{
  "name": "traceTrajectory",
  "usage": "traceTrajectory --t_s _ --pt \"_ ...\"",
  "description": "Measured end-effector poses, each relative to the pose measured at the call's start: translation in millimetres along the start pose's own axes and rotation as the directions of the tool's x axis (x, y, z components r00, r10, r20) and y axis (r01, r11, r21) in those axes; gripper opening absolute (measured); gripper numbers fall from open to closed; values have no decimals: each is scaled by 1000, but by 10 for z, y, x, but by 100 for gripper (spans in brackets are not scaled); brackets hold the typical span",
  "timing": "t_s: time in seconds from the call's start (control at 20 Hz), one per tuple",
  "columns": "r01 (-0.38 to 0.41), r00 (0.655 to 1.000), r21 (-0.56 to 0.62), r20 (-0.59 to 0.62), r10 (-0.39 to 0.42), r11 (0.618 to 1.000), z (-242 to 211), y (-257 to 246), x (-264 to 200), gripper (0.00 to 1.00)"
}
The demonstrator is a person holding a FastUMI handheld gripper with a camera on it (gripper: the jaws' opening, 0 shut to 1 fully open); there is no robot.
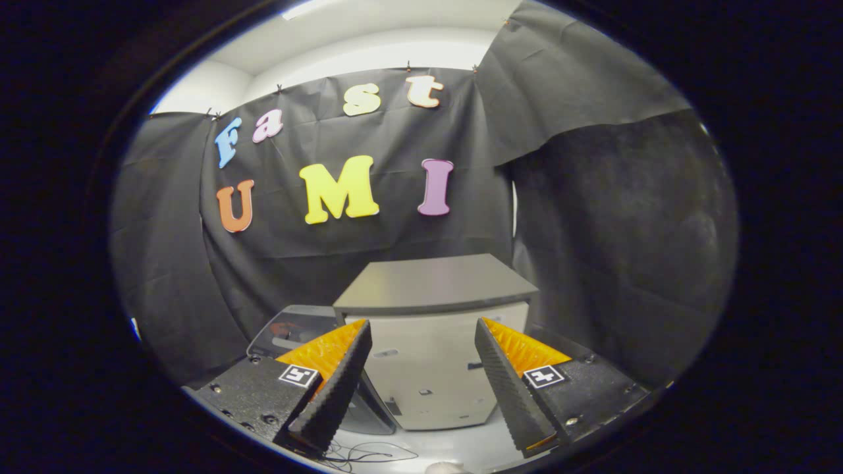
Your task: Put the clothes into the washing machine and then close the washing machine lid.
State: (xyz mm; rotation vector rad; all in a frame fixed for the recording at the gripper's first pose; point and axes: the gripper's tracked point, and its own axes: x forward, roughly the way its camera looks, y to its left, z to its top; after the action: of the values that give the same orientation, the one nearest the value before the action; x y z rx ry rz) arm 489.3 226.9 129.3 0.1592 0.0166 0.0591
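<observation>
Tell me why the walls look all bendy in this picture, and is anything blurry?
In the gripper view, the fisheye lens curves the booth's cloth wall and tilts the washing machine. The machine looks sharp, lit evenly from the bright ceiling. The open tongs sit close and big, holding nothing, with the machine just beyond them. The thin cable on the floor looks faint.

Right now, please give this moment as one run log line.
gripper: open, holding nothing | washing machine: beyond fingers, top flat | transparent lid or door: beside machine, behind left finger | clothes: none visible
</observation>
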Motion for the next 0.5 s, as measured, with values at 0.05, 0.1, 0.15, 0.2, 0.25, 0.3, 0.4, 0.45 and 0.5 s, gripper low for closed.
traceTrajectory --t_s 0.05,0.1,0.15,0.2,0.25,0.3,0.4,0.45,0.5 --pt "-4 1000 7 -6 4 1000 -62 -24 -78 98" --pt "-3 1000 5 -9 3 1000 -111 -73 -188 99" --pt "-2 1000 -2 -8 2 1000 -153 -161 -310 98" --pt "0 1000 -13 -2 0 1000 -186 -218 -414 98" --pt "1 1000 -23 -1 -1 1000 -229 -284 -512 98" --pt "-4 1000 -28 -5 4 1000 -270 -308 -571 98" --pt "-9 1000 -28 -15 9 1000 -349 -358 -704 99" --pt "2 1000 -21 -21 -2 1000 -379 -395 -758 99" --pt "2 1000 -4 -25 -2 1000 -400 -408 -782 99"
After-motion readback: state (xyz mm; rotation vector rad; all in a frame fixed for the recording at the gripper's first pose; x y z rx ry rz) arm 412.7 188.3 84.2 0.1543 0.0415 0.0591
